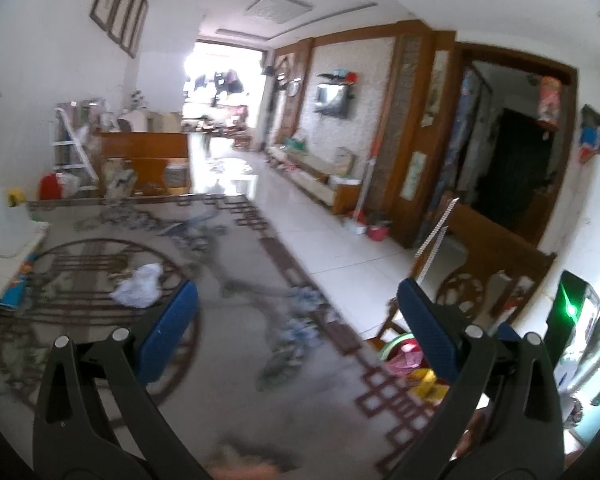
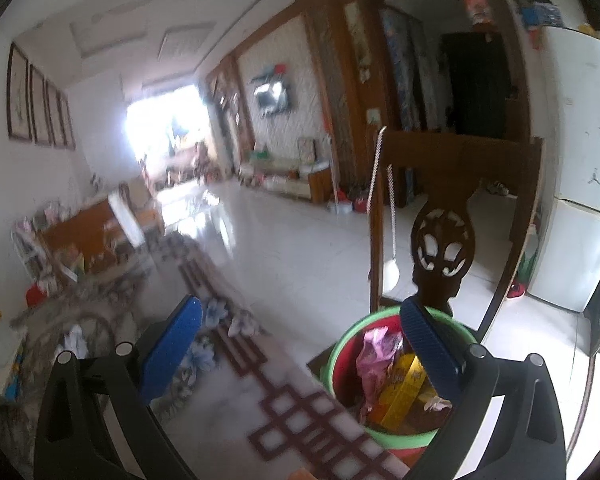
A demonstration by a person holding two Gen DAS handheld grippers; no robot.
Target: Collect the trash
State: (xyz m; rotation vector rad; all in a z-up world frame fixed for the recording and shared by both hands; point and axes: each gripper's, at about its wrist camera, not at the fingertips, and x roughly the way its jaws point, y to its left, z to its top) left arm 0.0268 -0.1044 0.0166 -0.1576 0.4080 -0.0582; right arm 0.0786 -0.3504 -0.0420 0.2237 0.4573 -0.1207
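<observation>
Crumpled white wrapper (image 1: 137, 286) lies on the patterned tabletop (image 1: 228, 360), left of the left tongs (image 1: 298, 330), which stand apart and empty. Right tongs (image 2: 300, 344), also apart, hover beside the green-rimmed bin (image 2: 340, 344) holding trash.

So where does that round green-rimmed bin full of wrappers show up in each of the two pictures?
Left wrist view: the round green-rimmed bin sits low right, mostly hidden behind the left gripper's right finger.
Right wrist view: the bin is lower centre-right, beside the table edge.
Shared landmark: the carved dark wooden chair back just behind it.
</observation>
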